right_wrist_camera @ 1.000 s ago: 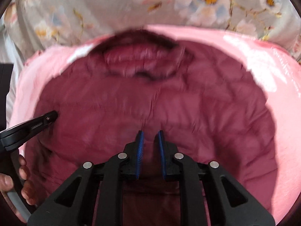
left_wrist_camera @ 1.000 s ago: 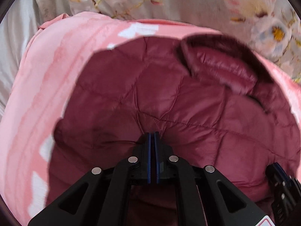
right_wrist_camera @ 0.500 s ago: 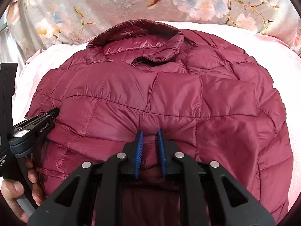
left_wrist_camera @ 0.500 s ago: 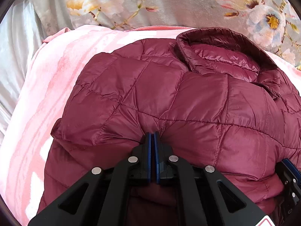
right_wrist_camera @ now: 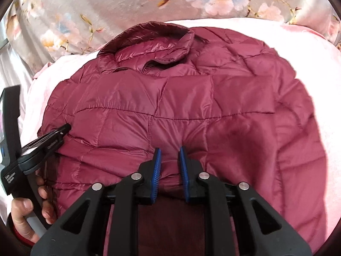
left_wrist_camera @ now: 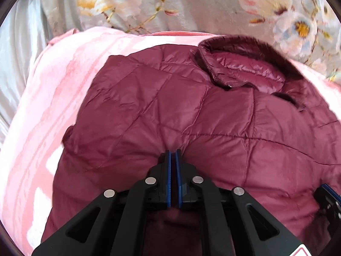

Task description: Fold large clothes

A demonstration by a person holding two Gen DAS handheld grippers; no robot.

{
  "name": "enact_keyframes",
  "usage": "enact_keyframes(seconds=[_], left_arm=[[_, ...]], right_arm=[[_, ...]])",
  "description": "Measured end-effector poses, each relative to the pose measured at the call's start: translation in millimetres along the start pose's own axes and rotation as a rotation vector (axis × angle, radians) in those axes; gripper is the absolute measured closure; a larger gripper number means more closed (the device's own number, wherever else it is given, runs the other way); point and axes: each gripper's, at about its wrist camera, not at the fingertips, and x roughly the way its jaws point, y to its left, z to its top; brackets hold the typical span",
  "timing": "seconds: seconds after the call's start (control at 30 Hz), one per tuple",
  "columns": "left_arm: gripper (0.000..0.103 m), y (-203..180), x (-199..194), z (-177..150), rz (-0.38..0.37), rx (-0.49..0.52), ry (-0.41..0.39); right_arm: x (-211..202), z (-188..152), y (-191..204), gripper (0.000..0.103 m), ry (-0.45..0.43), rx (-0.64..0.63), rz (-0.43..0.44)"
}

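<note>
A maroon quilted puffer jacket (left_wrist_camera: 191, 115) lies on a pink blanket (left_wrist_camera: 53, 98), collar (left_wrist_camera: 240, 64) at the far side. Its near part is folded up over the body. My left gripper (left_wrist_camera: 173, 152) is shut on the folded near edge of the jacket. In the right wrist view the jacket (right_wrist_camera: 181, 98) fills the middle. My right gripper (right_wrist_camera: 169, 150) pinches a thick bunch of the jacket's near edge between its blue pads (right_wrist_camera: 157, 166), which stand a little apart. The left gripper (right_wrist_camera: 42, 143) shows at the left there, held by a hand (right_wrist_camera: 23, 215).
A grey floral sheet (left_wrist_camera: 191, 4) lies behind the pink blanket, also in the right wrist view (right_wrist_camera: 106, 6). The pink blanket (right_wrist_camera: 319, 85) extends to the right of the jacket. The right gripper's tip (left_wrist_camera: 328, 200) shows at the lower right of the left wrist view.
Both grippers have carried the jacket's near edge forward toward the collar. The folded layer now lies further over the body. The right pads stand slightly wider apart than before.
</note>
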Motion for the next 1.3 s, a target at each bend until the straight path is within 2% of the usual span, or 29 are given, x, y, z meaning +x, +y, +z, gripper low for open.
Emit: enact_keyframes(seconds=[0.07, 0.13, 0.2, 0.27, 0.3, 0.37, 0.43, 0.5, 0.57, 0.63, 0.67, 0.73, 0.83, 0.9, 1.0, 1.07, 1.17, 1.23, 1.27, 1.3], left_arm=[[0.094, 21, -14, 1, -0.024, -0.073, -0.006], [0.094, 50, -26, 8, -0.013, -0.158, -0.027], [0.094, 75, -28, 18, 0.002, -0.232, -0.026], [0.094, 93, -19, 24, 0.057, -0.27, -0.002], [0.094, 102, -7, 24, 0.106, -0.279, 0.035], [0.094, 114, 16, 15, 0.113, -0.295, 0.112], [0.094, 115, 18, 7, 0.116, -0.268, 0.077], [0.095, 105, 15, 8, 0.163, -0.207, 0.089], [0.095, 101, 8, 9, 0.164, -0.187, 0.115], [0.095, 104, -4, 15, 0.127, -0.21, 0.118], [0.096, 105, -13, 20, 0.09, -0.223, 0.105], [0.096, 98, -29, 38, 0.015, -0.239, 0.063], [0.093, 72, -37, 72, -0.119, -0.229, 0.031], [0.081, 50, -22, 92, -0.225, -0.233, 0.067], [0.08, 19, 18, 108, -0.343, -0.266, 0.174], [0.08, 3, 40, 113, -0.389, -0.284, 0.22], [0.08, -16, 70, 117, -0.399, -0.295, 0.268], [0.08, -25, 85, 117, -0.383, -0.303, 0.285], [0.088, -28, 88, 116, -0.377, -0.303, 0.288], [0.101, -30, 92, 114, -0.365, -0.296, 0.289]], right_arm=[[-16, 3, -6, 0.078, -0.045, 0.009, -0.022], [-21, 7, -14, 0.074, -0.069, 0.018, -0.072], [-9, 8, -25, 0.074, -0.039, 0.029, -0.122], [5, 1, -34, 0.074, -0.009, 0.047, -0.122], [7, -2, -34, 0.074, -0.018, 0.042, -0.122], [7, -3, -31, 0.074, -0.023, 0.024, -0.134], [8, -4, -30, 0.074, -0.015, 0.01, -0.145], [4, -7, -28, 0.072, 0.0, -0.01, -0.162], [-1, -10, -27, 0.071, 0.021, -0.018, -0.172], [-11, -8, -28, 0.067, 0.039, 0.002, -0.155], [-16, -2, -31, 0.061, 0.031, 0.025, -0.125], [-25, 21, -36, 0.053, -0.004, 0.085, -0.053], [-19, 63, -39, 0.051, -0.043, 0.155, 0.05], [-6, 85, -39, 0.05, -0.058, 0.182, 0.088], [25, 108, -45, 0.051, -0.043, 0.278, 0.144], [43, 115, -53, 0.051, -0.026, 0.342, 0.176], [71, 120, -62, 0.049, 0.003, 0.432, 0.213], [86, 122, -59, 0.052, 0.013, 0.439, 0.234], [92, 123, -57, 0.062, 0.018, 0.435, 0.248], [98, 124, -53, 0.084, 0.034, 0.42, 0.273]])
